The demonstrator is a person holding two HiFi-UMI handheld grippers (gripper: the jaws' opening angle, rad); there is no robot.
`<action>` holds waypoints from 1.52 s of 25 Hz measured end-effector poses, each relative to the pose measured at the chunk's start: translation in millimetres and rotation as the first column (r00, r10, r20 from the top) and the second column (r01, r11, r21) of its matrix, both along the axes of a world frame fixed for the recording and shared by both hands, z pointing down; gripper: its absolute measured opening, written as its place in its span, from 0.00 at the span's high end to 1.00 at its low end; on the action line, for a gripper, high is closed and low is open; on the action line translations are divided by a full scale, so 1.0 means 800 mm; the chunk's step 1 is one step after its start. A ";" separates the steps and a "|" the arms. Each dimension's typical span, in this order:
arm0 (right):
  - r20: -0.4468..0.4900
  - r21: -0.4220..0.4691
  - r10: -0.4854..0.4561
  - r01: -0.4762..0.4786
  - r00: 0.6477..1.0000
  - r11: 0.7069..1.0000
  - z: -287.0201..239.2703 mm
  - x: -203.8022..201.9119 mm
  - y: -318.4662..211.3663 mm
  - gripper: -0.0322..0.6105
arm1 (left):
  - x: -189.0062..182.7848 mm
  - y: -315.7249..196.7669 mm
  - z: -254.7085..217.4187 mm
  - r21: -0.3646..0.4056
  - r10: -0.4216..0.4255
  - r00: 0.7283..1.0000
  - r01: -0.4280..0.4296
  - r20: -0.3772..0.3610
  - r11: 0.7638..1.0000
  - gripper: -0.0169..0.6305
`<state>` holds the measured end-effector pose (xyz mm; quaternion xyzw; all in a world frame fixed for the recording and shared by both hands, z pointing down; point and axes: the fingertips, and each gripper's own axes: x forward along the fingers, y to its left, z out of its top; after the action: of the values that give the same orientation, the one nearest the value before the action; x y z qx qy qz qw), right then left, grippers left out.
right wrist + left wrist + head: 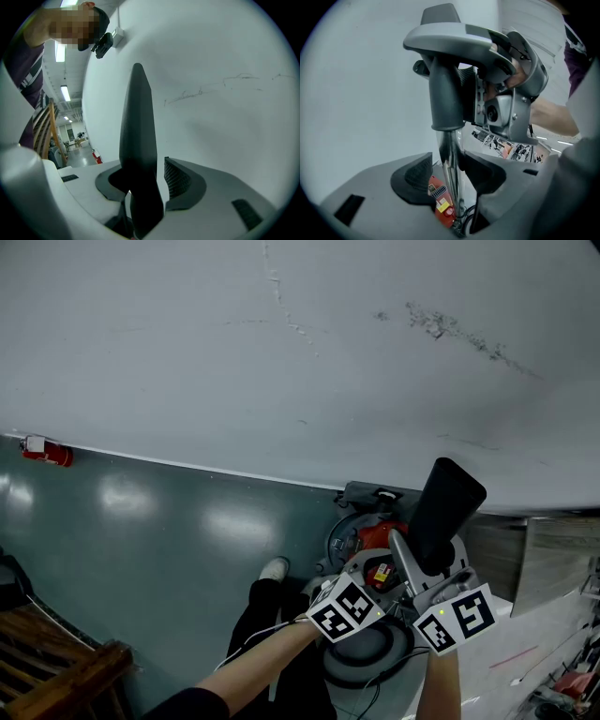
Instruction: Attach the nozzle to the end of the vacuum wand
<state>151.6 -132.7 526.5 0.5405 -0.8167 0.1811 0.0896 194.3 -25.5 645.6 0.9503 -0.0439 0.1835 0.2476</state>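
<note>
The black tapered nozzle (447, 512) sits on top of the chrome wand (401, 563), which rises from a vacuum with a red body (375, 538). In the left gripper view the wand (450, 164) stands between the jaws of my left gripper (452, 176). A gap shows beside the left pad (415, 173), so the jaws are open. The nozzle's collar (446, 93) is just above. In the right gripper view the nozzle (137, 136) stands between the jaws of my right gripper (143, 180), open, with a slit of wall beside the ribbed right pad (176, 180).
A white wall (300, 352) stands close in front and meets a grey-green floor (169, 521). A red fire extinguisher (45, 452) lies at the wall's foot on the left. Wooden furniture (66, 671) is at the bottom left. A white shoe (275, 568) is beside the vacuum.
</note>
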 end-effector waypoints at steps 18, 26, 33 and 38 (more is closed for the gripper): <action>0.325 0.109 0.225 -0.273 0.918 0.956 -0.130 0.042 0.093 0.66 | -0.084 -0.009 -0.124 0.001 -0.035 0.997 0.035 0.065 0.999 0.64; 0.467 0.112 0.337 -0.433 0.817 0.894 -0.189 0.034 0.150 0.83 | -0.095 -0.013 -0.296 0.127 -0.089 0.992 0.100 -0.089 0.987 0.83; 0.509 0.122 0.397 -0.521 0.763 0.845 -0.229 0.029 0.185 0.88 | -0.091 0.002 -0.381 0.185 -0.028 0.984 0.061 -0.176 0.981 0.91; 0.493 0.138 0.421 -0.547 0.761 0.826 -0.250 0.027 0.193 0.92 | -0.083 0.007 -0.422 0.205 -0.001 0.974 0.049 -0.228 0.978 0.97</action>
<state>173.2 22.0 326.7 0.6859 -0.6624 0.2013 -0.2241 128.2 -19.5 307.8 0.9851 -0.0466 0.0651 0.1519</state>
